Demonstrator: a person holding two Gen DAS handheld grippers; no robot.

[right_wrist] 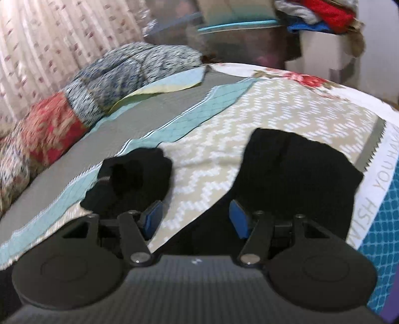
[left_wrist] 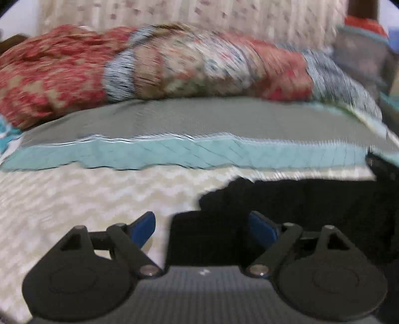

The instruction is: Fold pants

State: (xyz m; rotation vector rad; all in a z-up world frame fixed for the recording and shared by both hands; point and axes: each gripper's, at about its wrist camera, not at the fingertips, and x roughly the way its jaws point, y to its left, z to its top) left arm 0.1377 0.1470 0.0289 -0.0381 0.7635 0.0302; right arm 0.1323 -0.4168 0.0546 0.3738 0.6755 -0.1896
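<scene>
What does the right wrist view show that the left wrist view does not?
Only the right wrist view shows the printed lettering at the bedspread's edge, a pile of clothes in the background and a second black bundle.

Only the left wrist view shows the left hand-held gripper, open.

Both show the black pants, the zigzag bedspread, the floral quilt and the curtain.

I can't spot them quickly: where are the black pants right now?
The black pants lie on the zigzag bedspread, right of centre in the right wrist view, just beyond the open right claw.
</scene>
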